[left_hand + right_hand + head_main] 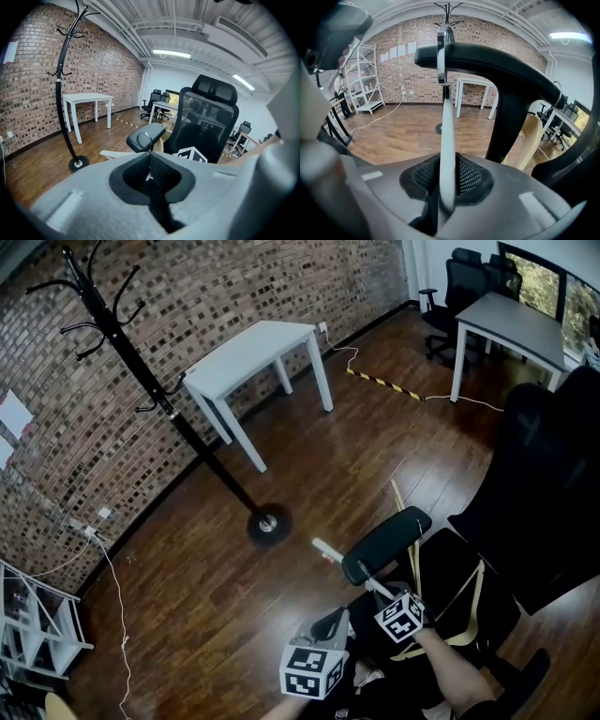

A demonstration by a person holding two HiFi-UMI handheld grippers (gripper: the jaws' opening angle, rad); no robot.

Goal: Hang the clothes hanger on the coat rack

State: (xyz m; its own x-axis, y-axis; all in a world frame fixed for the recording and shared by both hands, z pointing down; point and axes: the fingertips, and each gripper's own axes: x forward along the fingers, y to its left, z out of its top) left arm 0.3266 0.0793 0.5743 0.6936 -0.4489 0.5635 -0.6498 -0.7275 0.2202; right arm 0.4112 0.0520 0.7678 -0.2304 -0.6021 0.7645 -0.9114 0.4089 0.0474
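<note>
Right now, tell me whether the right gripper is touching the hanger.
Touching: the right gripper pinches the hanger, plain in the right gripper view.

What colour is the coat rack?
The coat rack is black, clearest in the head view.

bright, even indoor light from ceiling strips (171, 53) at 12 o'clock, plus a window (548, 282) at 1 o'clock. soft sheen on the floor (234, 615). gripper views bulge fisheye, corners black, near foreground blurred.
</note>
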